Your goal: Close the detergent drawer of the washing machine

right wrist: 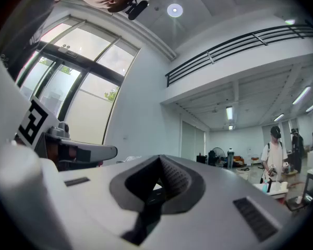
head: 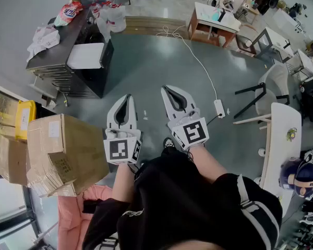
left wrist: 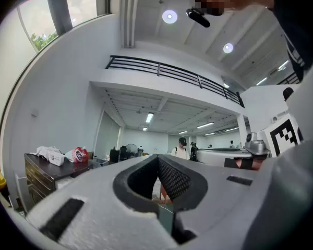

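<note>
Both tongs are held side by side low in the head view, pointing up the frame over a bare grey floor (head: 156,66). The left tongs (head: 126,99) are pressed together with nothing between them; their own view shows the padded tips (left wrist: 157,159) meeting. The right tongs (right wrist: 159,160) are also pressed together and empty, and sit just right of the left pair in the head view (head: 167,91). Each pair carries a cube with square markers, the left (head: 122,150) and the right (head: 194,132), close to the person's forearms.

No view shows the washing machine or its detergent drawer, so its place cannot be told.

At the upper left stands a dark counter (head: 68,46) with a red and white snack bag (head: 69,12) and white plastic bags (head: 110,17) on it. A cardboard box (head: 62,150) sits at the left edge, just beside the left tongs. A white cable (head: 198,61) runs across the floor to a power strip (head: 219,108) right of the right tongs. In the right gripper view a person (right wrist: 274,155) stands far off in the room.
</note>
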`<state>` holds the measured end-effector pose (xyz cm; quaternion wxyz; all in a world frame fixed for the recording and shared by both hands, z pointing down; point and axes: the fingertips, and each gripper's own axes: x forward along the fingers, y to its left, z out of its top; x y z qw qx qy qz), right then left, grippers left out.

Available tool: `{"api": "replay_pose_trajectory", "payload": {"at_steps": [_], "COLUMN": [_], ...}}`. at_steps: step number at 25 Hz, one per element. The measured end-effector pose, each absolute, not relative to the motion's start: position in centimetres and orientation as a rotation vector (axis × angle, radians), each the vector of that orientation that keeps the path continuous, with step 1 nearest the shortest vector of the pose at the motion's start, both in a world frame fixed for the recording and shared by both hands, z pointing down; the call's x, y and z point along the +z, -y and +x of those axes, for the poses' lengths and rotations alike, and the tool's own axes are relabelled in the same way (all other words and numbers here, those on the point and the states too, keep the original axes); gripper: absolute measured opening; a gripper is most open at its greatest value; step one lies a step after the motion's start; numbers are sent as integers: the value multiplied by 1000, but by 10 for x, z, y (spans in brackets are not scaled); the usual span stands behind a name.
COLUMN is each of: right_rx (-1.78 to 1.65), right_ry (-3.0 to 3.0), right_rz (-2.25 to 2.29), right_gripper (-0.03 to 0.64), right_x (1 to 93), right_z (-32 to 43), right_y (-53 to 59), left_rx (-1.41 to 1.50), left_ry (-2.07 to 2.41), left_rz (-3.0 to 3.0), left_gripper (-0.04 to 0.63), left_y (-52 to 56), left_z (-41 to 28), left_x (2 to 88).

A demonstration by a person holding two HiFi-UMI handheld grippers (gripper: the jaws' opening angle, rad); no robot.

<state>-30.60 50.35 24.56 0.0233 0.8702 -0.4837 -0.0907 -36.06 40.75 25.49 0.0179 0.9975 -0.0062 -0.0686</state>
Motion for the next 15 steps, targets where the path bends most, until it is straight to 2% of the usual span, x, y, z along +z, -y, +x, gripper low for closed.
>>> {"api": "replay_pose_trajectory", "payload": {"at_steps": [15], "right_rx": [-166], "right_ry": [1576], "right_rz": [2698], "right_gripper": [15], "right_x": [264], "right_z": [-301], "right_y": [-509], "left_rx": [-109], "left_ry": [-52], "left_rz": [3100], "left_gripper": [14], "left_y": [-430], "left_z": [-345], "left_x": [277]}}
